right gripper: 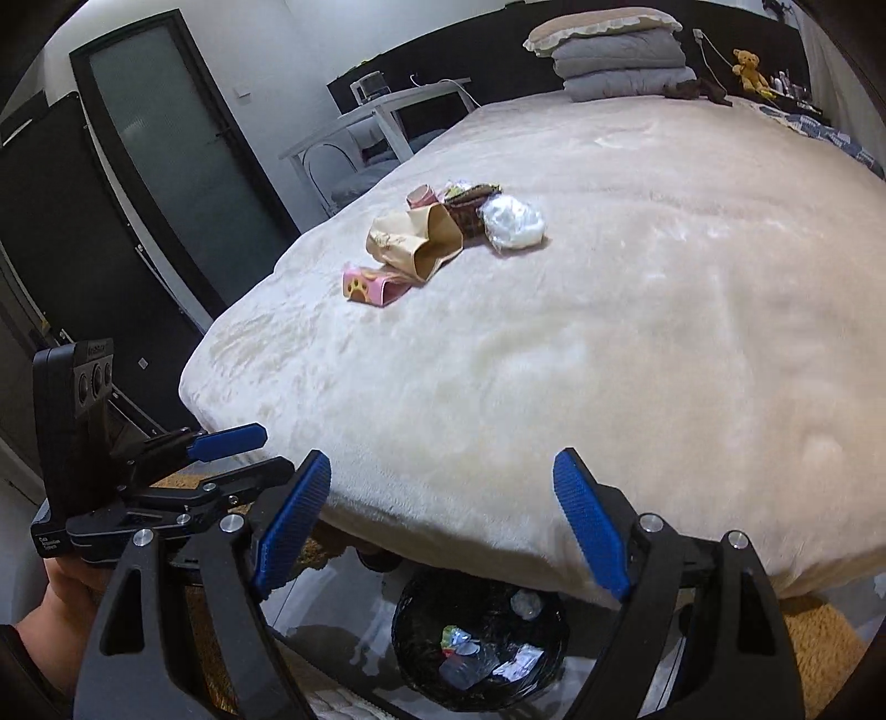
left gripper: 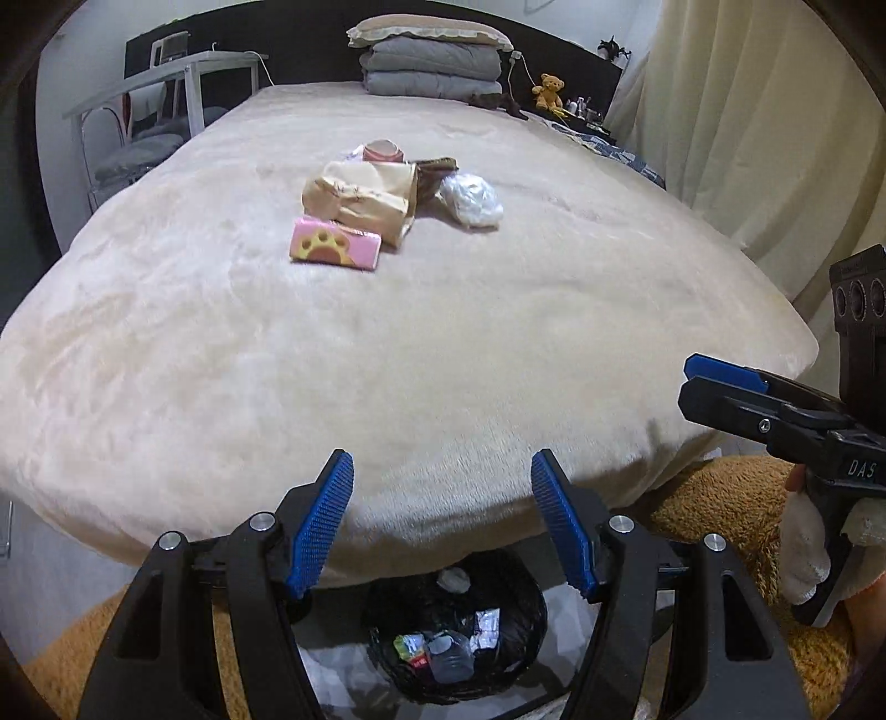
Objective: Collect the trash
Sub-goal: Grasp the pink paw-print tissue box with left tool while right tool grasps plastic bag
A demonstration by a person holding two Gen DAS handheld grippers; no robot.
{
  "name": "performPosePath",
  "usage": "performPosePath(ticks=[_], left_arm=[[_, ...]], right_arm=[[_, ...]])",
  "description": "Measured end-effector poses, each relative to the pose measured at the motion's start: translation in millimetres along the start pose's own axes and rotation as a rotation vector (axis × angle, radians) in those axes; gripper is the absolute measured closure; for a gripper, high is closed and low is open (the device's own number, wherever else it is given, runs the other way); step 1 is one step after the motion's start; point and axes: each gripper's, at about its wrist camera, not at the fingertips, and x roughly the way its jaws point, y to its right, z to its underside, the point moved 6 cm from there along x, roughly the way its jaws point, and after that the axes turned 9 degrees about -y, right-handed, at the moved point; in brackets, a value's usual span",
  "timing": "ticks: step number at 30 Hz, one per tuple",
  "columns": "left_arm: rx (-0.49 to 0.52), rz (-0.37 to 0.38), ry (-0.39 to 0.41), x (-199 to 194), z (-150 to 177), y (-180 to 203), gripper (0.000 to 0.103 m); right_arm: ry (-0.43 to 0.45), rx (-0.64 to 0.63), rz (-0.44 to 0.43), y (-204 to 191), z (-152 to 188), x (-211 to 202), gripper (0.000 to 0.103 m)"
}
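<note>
Left gripper (left gripper: pixel 442 471): jaws apart, holding nothing, over the bed's (left gripper: pixel 387 343) near edge.
Trash pile: pink paw-print box (left gripper: pixel 335 252), brown paper bag (left gripper: pixel 362 199) and crumpled white plastic (left gripper: pixel 472 199) mid-bed.
Bin (left gripper: pixel 454 637): black-lined, below the bed's edge, scraps inside.
Right gripper (right gripper: pixel 443 476): jaws spread wide, nothing between.

Bedroom: wide bed (left gripper: pixel 443 343) under cream plush cover, black headboard (left gripper: pixel 310 50), folded grey bedding (left gripper: pixel 432 66). White desk (right gripper: pixel 387 105) beside bed. Cream curtain (left gripper: pixel 747 138). Dark glass-panelled door (right gripper: pixel 183 144).
</note>
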Motion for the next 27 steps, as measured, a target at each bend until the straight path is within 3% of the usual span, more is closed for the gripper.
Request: performPosePath(ticks=[14, 22, 27], left_arm=[[0.084, -0.081, 0.033, 13.4, -74.8, -24.7, 0.022], [0.112, -0.118, 0.026, 35.0, -110.6, -43.3, 0.018], [0.132, -0.127, -0.019, 57.0, -123.7, -52.9, 0.018]], right_arm=[[0.033, -0.089, 0.083, 14.9, -83.0, 23.6, 0.021], [-0.004, -0.118, 0.117, 41.8, -130.7, 65.9, 0.015], [-0.032, -0.082, 0.115, 56.6, -148.0, 93.6, 0.015]])
